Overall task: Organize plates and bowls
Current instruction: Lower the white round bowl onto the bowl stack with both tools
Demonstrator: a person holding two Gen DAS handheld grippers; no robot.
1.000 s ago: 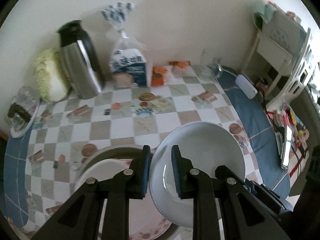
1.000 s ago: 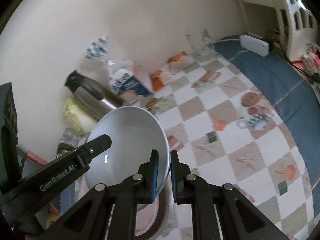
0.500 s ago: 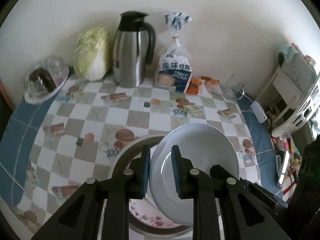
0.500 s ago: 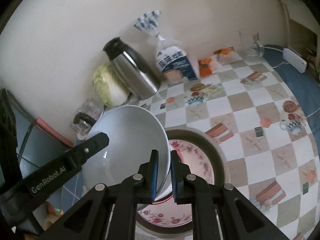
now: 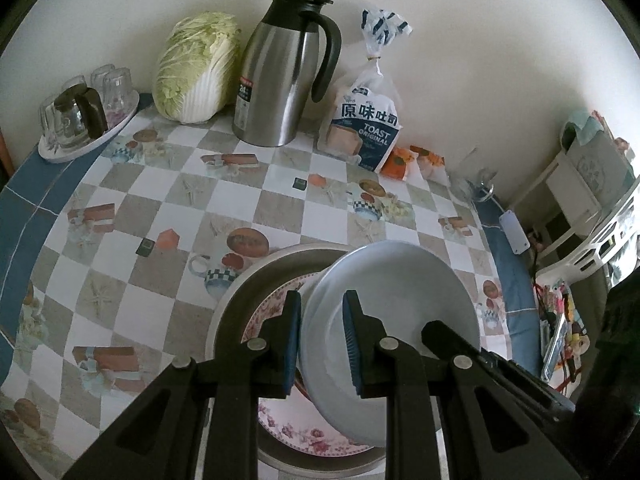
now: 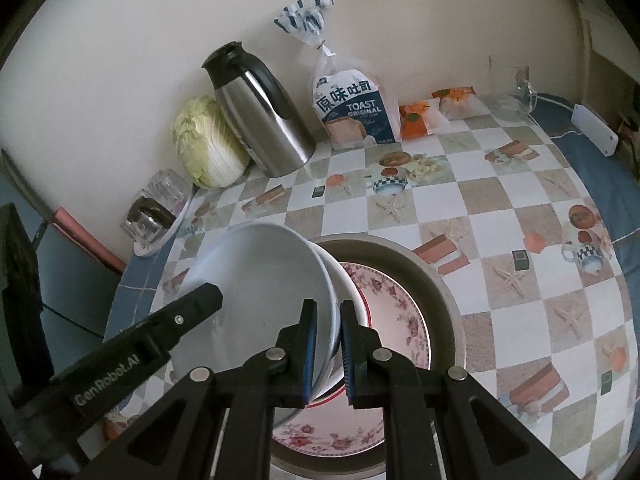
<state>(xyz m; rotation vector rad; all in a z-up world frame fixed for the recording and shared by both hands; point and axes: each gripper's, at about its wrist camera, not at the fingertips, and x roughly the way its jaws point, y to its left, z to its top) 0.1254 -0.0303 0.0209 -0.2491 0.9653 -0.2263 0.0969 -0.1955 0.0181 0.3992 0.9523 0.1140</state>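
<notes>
A white bowl [image 5: 404, 304] was held tilted above a floral plate [image 6: 384, 308], which lay inside a grey tray [image 6: 440, 280] on the checked table [image 5: 160, 216]. The bowl's near rim was pinched by the left gripper [image 5: 322, 344], its jaws narrowly parted with the rim between the blue pads. The opposite rim was clamped by the right gripper [image 6: 328, 354], its jaws almost fully closed on it. In the right wrist view a second white rim was seen just behind the bowl; whether it was a separate bowl could not be told. Along the wall a cabbage [image 5: 196, 68], a steel jug [image 5: 280, 76] and a toast bag [image 5: 366, 120] were lined up, well apart from the tray. Upturned glasses [image 5: 76, 108] were seen on a small dish at the far left.
</notes>
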